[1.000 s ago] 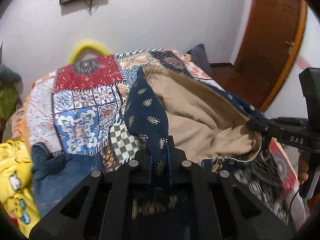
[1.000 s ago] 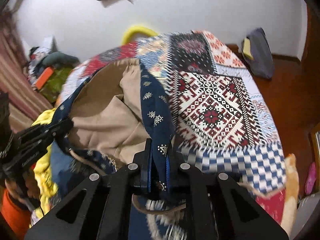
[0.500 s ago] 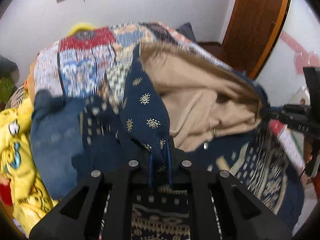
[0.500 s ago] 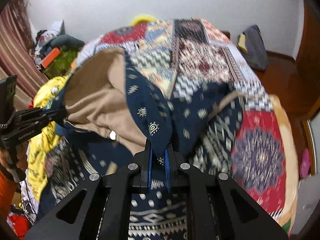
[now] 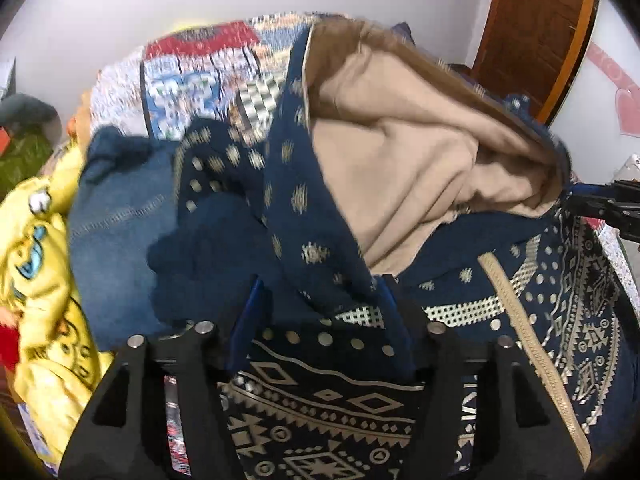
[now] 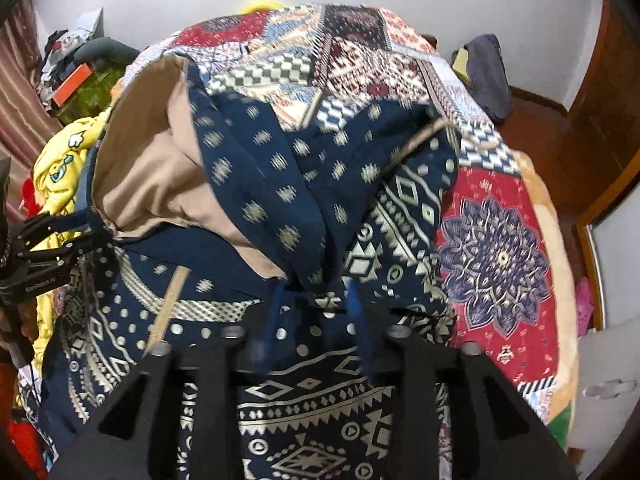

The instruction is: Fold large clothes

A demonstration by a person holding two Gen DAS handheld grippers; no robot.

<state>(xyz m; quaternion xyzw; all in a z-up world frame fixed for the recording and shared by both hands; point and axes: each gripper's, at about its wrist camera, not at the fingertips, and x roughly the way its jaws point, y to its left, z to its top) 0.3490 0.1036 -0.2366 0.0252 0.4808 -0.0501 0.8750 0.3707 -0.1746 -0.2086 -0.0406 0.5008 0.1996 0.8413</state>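
- At the bed's left edge, a yellow cartoon-print garment (image 5: 36,264) and a pair of blue jeans (image 5: 116,232) lie heaped; I judge them waiting their turn.
- My left hand-held gripper (image 5: 320,320) has its jaws wide apart, the navy patterned garment (image 5: 560,320) draped loosely between them rather than pinched; I judge this corner is let go so the folded edge can settle.
- Its tan lining (image 5: 420,168) shows, so the fabric is turned back on itself across the middle of the bed, over the patchwork bedspread (image 6: 500,248).
- My right hand-held gripper (image 6: 316,312) also stands open, navy cloth bunched between the fingers, not clamped.
- Toward the bed's right edge the bedspread lies bare, which leaves room to smooth the fold.
- Motion blur hides the finer creases.
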